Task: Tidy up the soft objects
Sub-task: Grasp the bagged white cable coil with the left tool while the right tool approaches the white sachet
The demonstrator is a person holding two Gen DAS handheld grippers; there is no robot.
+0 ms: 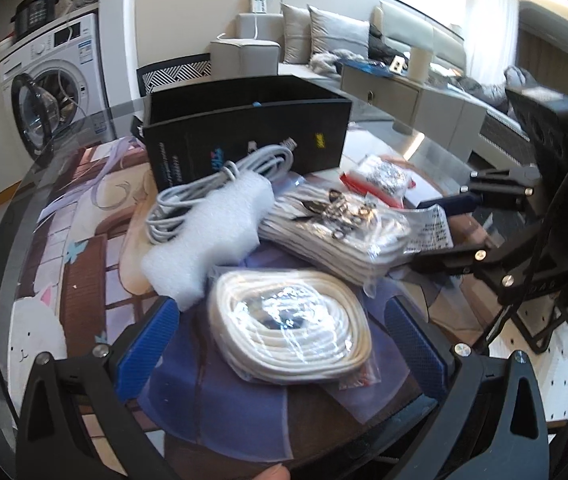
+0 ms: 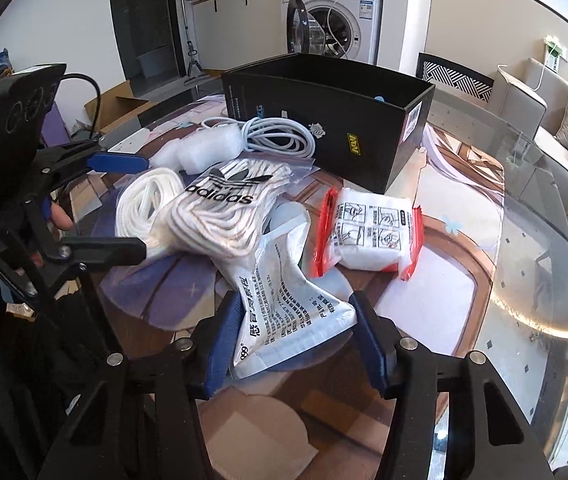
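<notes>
A white printed pouch [image 2: 284, 320] is pinched at its waist between the blue pads [image 2: 224, 344] of my right gripper [image 2: 297, 342], which is shut on it. In the left wrist view that gripper [image 1: 445, 232] comes in from the right with the pouch [image 1: 435, 228]. My left gripper [image 1: 284, 344] is open, its pads either side of a bagged coil of white rope [image 1: 287, 328] without touching it. A bag of white laces [image 2: 224, 208] lies against the coil and partly on the pouch.
An open black box [image 2: 323, 120] stands at the back of the glass table [image 2: 523, 280]. In front of it lie a white cable [image 2: 280, 140] and a foam piece [image 1: 212, 240]. A red-edged white packet [image 2: 367, 232] lies to the right.
</notes>
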